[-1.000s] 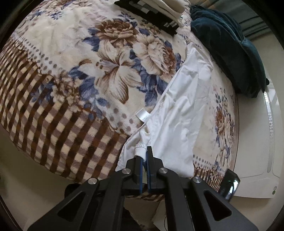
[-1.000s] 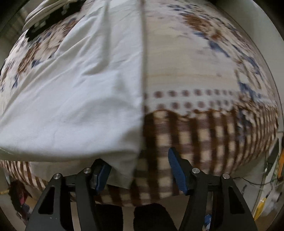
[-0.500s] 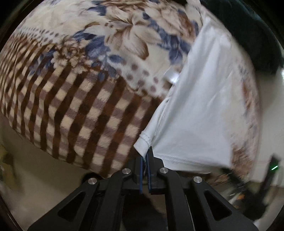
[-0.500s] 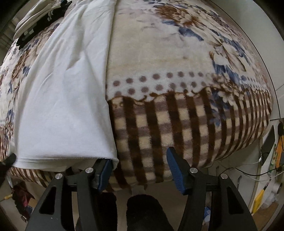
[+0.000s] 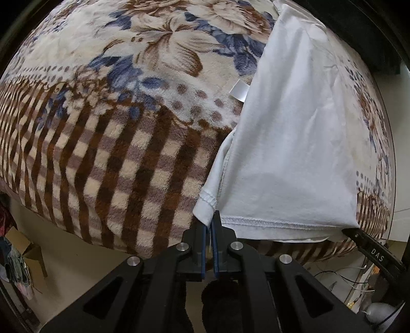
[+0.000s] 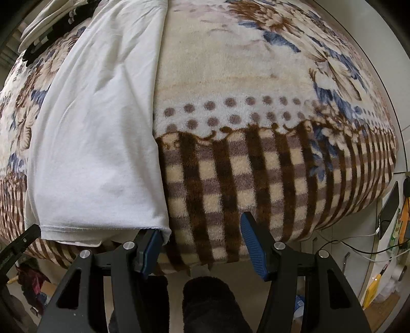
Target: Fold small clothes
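Note:
A white garment [image 5: 294,153] lies folded lengthwise in a long strip on a floral and checked blanket [image 5: 115,153]. Its hem hangs at the bed's near edge. My left gripper [image 5: 210,220] points down and is shut on the hem's left corner, where the layers bunch. In the right wrist view the same garment [image 6: 97,141] fills the left side. My right gripper [image 6: 201,228] stands open over the checked border [image 6: 256,179]. Its left finger [image 6: 153,239] is just beside the hem's right corner, with only blanket between the jaws.
Folded black and white clothes [image 6: 51,20] lie at the far end of the bed. A cardboard box [image 5: 28,253] stands on the floor at the left. Cables and tools [image 6: 384,230] sit by the bed's right side.
My left gripper has come down towards the bed's near edge, drawing the hem corner with it. The right gripper has slid sideways off the garment; the hem corner now lies beside its left finger.

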The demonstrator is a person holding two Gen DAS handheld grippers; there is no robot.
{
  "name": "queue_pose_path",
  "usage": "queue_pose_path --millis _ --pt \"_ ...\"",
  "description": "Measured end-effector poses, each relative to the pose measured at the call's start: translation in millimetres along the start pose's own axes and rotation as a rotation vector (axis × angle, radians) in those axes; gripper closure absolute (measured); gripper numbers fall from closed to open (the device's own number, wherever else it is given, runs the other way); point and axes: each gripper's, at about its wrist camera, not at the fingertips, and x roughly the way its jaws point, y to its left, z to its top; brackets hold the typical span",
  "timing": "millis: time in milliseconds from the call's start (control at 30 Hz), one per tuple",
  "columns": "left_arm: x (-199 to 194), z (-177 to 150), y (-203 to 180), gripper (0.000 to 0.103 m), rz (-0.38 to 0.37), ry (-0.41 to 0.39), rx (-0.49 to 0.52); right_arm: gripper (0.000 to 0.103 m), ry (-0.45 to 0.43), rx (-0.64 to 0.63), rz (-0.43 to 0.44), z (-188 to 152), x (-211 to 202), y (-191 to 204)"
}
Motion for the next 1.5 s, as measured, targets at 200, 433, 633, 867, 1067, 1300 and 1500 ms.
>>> queue_pose_path --millis 200,433,633,867,1067,1300,1500 --pt "0.2 -0.2 24.7 0.095 -0.072 0.084 -0.106 0.042 0.028 0.005 0.006 2.7 6.1 -8.5" --pt "-18.0 11.7 56.9 0.048 -0.203 0.065 -0.236 0.039 0.156 0.021 0.12 -2.4 5.5 -30.6" --pt "2.7 47.6 46.0 0.045 -0.356 0.039 -0.208 0.039 0.114 0.292 0.421 -2.4 6.0 -78.6" --pt "47.1 60.3 8.8 0.045 -0.392 0.132 -0.071 0.039 0.183 0.408 0.732 9.1 59.4 -92.2" --pt "37.4 49.7 7.5 0.088 -0.378 0.087 -0.017 0.037 0.211 0.409 0.854 9.8 85.2 -81.4" --pt "25.0 39.5 24.3 0.096 -0.395 0.067 -0.044 0.095 0.222 0.324 0.876 10.1 75.6 -51.7" --pt "11.4 41.6 33.7 0.097 -0.404 0.067 -0.076 0.096 0.218 0.31 0.857 1.4 62.7 -48.0"
